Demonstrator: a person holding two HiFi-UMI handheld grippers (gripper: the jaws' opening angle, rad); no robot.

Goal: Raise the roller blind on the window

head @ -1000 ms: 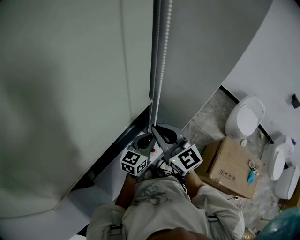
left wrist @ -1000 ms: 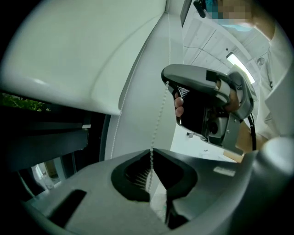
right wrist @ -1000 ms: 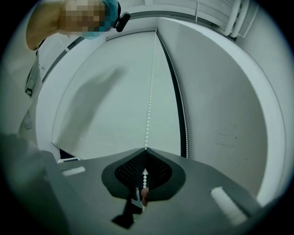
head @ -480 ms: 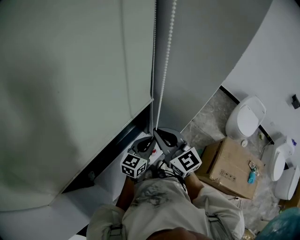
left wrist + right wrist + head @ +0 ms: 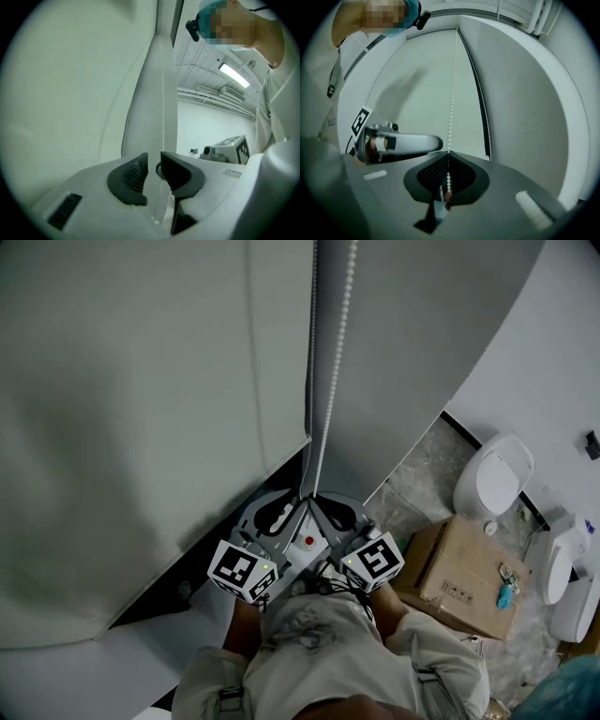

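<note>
Your right gripper has its jaws pressed together on the bead chain, which hangs straight down just right of the roller blind — the blind covers the window on the left, with a dark gap under its bottom edge. Your left gripper sits just left of the right one. Its jaws have just been opening and stand spread — the bead chain runs through the gap, and neither jaw presses on it.

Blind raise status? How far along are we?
Done: little. The roller blind hangs nearly to the sill, with only a dark gap below it. In hand: the right gripper is clamped on the bead chain. The left gripper has just been opening its jaws, chain loose between them. Left: most of the pulling.
</note>
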